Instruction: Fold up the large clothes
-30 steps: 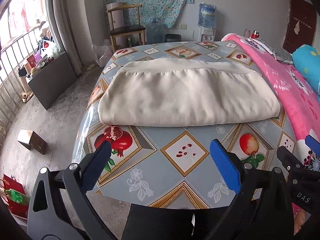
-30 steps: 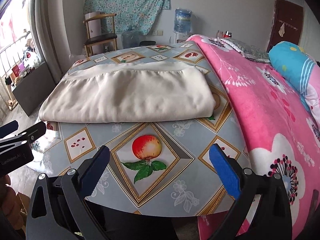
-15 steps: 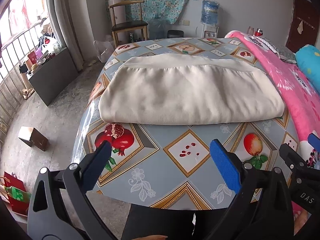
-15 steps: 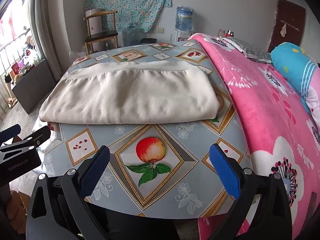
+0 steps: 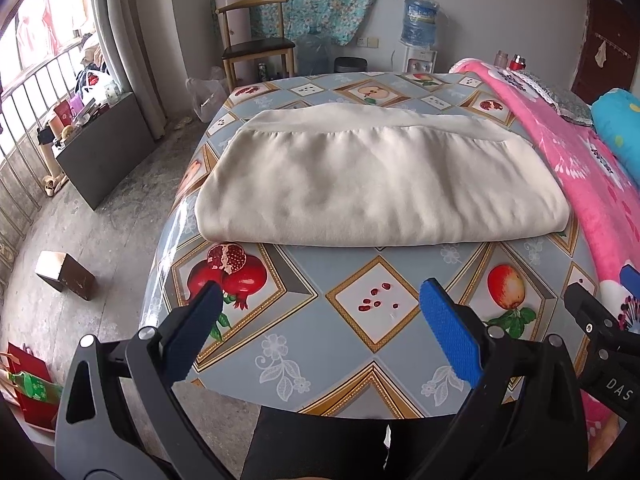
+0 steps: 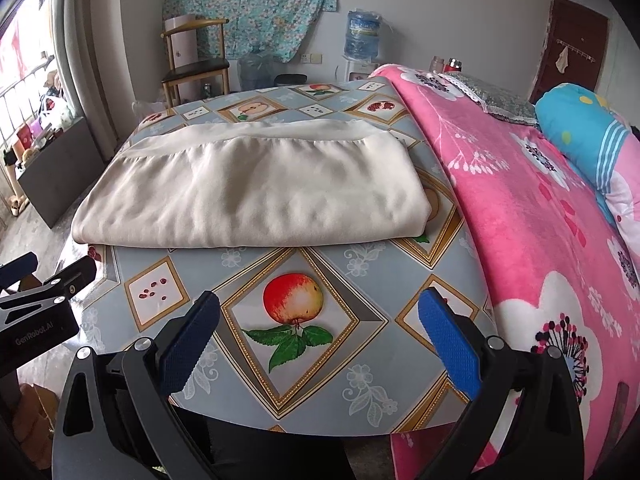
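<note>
A cream garment (image 5: pixel 376 184) lies folded into a wide rectangle across the middle of the table (image 5: pixel 312 344), its waistband along the far edge; it shows as well in the right wrist view (image 6: pixel 252 196). My left gripper (image 5: pixel 320 332) hovers open over the table's near edge, well short of the cloth, with nothing between its blue pads. My right gripper (image 6: pixel 318 332) is open too, over the apple print near the front right corner. Each gripper's tip shows at the side of the other's view.
A pink flowered blanket (image 6: pixel 540 216) covers the bed against the table's right side, with a blue pillow (image 6: pixel 588 136) on it. A wooden chair (image 5: pixel 256 46) and a water dispenser (image 5: pixel 418 36) stand at the far wall. A small box (image 5: pixel 64 276) lies on the floor left.
Both grippers have drawn back slightly and lifted, so the table's near edge and the far wall show more. The folded garment has not moved. Both grippers stayed open.
</note>
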`<state>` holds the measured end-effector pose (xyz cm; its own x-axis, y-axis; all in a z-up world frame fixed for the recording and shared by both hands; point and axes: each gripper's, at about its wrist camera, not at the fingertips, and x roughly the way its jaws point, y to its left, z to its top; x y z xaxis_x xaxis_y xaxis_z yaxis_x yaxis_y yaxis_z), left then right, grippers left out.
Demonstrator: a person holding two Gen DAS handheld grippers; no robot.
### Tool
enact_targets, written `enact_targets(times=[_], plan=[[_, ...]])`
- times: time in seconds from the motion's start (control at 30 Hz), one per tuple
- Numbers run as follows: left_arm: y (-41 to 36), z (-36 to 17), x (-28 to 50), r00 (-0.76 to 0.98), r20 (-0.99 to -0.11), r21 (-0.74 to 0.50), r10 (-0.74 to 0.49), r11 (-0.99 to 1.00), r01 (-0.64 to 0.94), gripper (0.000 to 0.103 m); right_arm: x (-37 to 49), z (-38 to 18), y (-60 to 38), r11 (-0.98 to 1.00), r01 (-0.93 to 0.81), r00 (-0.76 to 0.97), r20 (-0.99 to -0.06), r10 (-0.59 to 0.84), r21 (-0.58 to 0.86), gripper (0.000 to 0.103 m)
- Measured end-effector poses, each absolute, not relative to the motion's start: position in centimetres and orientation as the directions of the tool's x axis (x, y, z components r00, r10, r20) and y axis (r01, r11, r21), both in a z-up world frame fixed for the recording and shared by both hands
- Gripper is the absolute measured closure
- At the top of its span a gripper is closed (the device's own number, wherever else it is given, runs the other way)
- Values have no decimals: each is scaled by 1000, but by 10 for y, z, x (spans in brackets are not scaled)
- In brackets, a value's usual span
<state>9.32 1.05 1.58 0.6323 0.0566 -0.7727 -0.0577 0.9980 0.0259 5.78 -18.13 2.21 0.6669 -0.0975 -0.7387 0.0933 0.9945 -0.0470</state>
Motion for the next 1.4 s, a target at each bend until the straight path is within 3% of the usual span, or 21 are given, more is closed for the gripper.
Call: enact_targets(times=[1.4], plan=[[8, 17, 95, 624, -780, 13, 45, 998, -56, 8, 58, 23, -187, 992, 112, 667, -735, -119, -59, 6]])
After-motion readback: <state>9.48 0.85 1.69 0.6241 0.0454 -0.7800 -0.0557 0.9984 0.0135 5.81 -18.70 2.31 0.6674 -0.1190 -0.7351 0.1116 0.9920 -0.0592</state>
